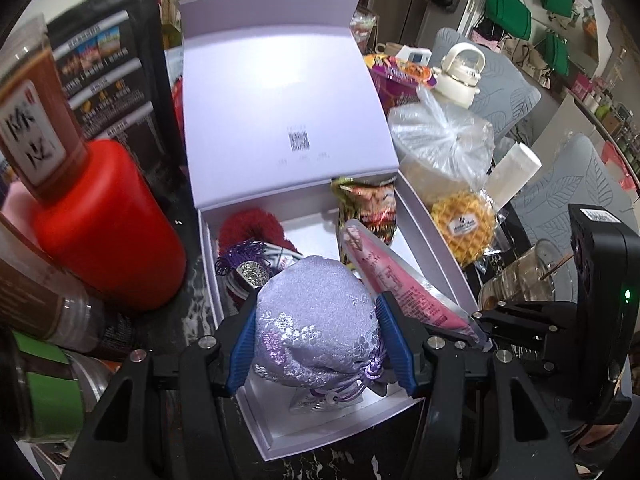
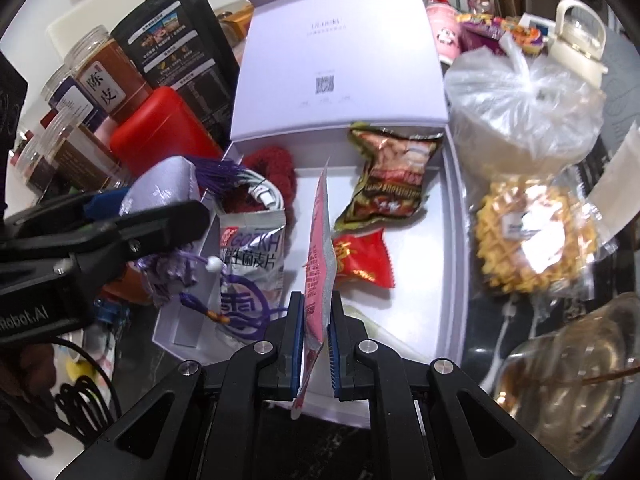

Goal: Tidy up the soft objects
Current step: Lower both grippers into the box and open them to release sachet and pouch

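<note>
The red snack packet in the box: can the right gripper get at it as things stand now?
Probably not yet. The right gripper is shut on a pink sachet, so its fingers are occupied. The red snack packet itself lies uncovered in the white box, just beyond the sachet.

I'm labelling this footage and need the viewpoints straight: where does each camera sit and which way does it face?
Left wrist: on the left gripper, looking steeply down into the white box; its fingers clamp a lilac pouch.
Right wrist: on the right gripper, facing down into the same box, pinching a pink packet.
Shared: box, pouch, packet, waffle; each shows the other gripper.
</note>
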Tool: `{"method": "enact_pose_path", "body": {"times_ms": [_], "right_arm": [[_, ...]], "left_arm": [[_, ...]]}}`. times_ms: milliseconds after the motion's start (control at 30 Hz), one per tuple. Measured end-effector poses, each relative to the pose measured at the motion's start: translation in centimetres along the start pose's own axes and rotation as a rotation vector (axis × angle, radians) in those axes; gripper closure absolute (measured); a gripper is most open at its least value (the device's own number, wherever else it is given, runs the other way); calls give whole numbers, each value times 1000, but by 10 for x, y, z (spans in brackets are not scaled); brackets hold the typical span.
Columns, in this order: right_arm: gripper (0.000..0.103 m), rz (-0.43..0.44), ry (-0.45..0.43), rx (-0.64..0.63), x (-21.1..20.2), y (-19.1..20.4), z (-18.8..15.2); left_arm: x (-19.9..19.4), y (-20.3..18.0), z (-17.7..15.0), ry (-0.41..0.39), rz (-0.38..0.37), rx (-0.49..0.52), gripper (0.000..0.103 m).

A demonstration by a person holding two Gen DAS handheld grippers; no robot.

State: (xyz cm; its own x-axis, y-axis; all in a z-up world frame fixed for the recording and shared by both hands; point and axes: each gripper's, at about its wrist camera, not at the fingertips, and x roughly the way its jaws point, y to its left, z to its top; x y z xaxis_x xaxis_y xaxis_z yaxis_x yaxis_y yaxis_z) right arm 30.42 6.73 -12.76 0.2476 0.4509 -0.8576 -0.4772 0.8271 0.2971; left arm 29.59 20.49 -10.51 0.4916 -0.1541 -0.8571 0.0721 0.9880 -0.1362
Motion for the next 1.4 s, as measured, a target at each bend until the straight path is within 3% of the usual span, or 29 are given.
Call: {"method": "enact_pose_path", "body": {"times_ms": [467, 700, 767, 900, 1400], "right_arm": [[91, 27, 48, 62, 30, -17, -1], [84, 15, 50, 60, 33, -19, 2], [74, -6, 61, 50, 35, -19, 4], [71, -53, 69, 38, 34, -23, 6], [70, -128, 34, 38, 16, -34, 5]], "left_arm": [[41, 8, -5, 77, -41, -35, 47], [50, 11, -7, 85, -59, -52, 47], [51, 10, -7, 84, -53, -45, 47], [53, 3, -6, 78, -38, -15, 47], [52, 2, -8, 78, -22, -12, 47]]}}
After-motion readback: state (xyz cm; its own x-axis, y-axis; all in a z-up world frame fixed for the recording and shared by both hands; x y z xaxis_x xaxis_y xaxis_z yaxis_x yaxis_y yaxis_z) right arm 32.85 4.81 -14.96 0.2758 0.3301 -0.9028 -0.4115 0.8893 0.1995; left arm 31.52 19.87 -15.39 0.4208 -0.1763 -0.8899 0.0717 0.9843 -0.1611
